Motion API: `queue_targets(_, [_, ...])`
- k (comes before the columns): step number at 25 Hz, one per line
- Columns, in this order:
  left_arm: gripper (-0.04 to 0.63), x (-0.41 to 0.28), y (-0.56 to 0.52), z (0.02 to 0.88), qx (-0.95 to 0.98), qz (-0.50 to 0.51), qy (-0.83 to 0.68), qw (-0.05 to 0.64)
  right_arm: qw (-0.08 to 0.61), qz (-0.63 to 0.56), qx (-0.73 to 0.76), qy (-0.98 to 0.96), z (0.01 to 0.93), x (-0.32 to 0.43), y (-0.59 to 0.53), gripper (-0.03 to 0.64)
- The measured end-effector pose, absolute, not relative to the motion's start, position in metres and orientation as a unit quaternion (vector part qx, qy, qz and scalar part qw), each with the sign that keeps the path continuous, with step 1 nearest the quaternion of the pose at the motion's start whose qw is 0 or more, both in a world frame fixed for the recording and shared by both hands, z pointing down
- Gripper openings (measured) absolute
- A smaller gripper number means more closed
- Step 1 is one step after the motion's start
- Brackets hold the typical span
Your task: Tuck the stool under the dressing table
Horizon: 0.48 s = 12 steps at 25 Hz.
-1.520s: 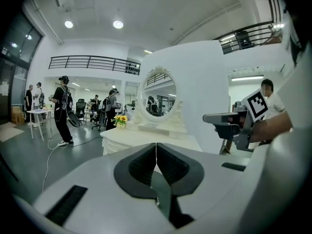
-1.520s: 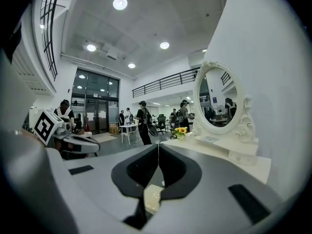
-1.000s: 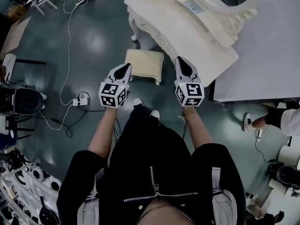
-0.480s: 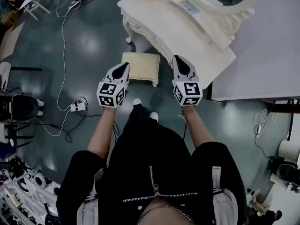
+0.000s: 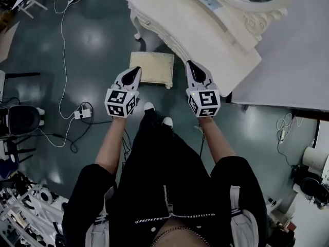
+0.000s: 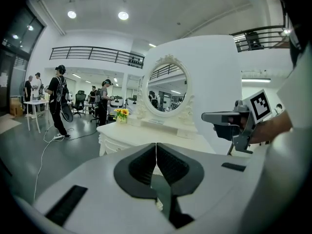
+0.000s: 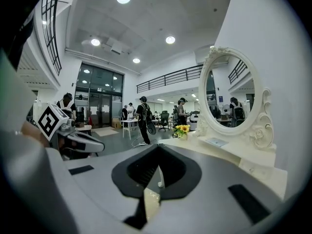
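In the head view a small cream stool (image 5: 151,68) with a padded top stands on the dark floor in front of the cream dressing table (image 5: 205,35). It is outside the table's edge, not under it. My left gripper (image 5: 137,70) is shut and empty, its tip over the stool's near left corner. The right gripper (image 5: 188,63), also shut and empty, hangs just right of the stool, close to the table's front edge. The left gripper view shows shut jaws (image 6: 156,144), the table (image 6: 131,130) and its oval mirror (image 6: 165,87). The right gripper view shows closed jaws (image 7: 159,147).
A white cable and a power strip (image 5: 82,113) lie on the floor at the left, near a dark chair (image 5: 23,120). A pale raised panel (image 5: 293,60) runs along the right. Yellow flowers (image 6: 121,113) stand on the table; people (image 6: 58,99) stand far behind.
The person has stepped forward: the stool and table sit nearer in the head view. Both grippers have moved forward and a little down, now flanking the stool's near edge. Jaws unchanged.
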<state>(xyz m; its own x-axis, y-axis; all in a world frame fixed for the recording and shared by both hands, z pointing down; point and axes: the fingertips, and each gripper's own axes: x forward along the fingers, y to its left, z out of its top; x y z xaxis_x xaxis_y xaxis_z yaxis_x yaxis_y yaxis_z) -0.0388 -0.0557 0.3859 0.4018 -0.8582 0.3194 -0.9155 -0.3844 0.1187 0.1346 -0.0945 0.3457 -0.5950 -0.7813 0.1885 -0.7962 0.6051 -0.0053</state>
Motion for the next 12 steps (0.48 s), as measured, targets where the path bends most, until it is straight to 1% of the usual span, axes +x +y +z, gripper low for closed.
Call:
queue_targets(8, [0.021,-0.044,-0.068,0.443,0.822,0.113,-0.526,0.186,0.113,0.087,0.442,-0.885,0.400,0.123,-0.106,-0.002])
queue_targets(12, [0.021,-0.038,-0.076,0.455,0.832,0.086,-0.506,0.210,0.123,0.100,0.436,-0.886,0.414,0.119,-0.117,-0.002])
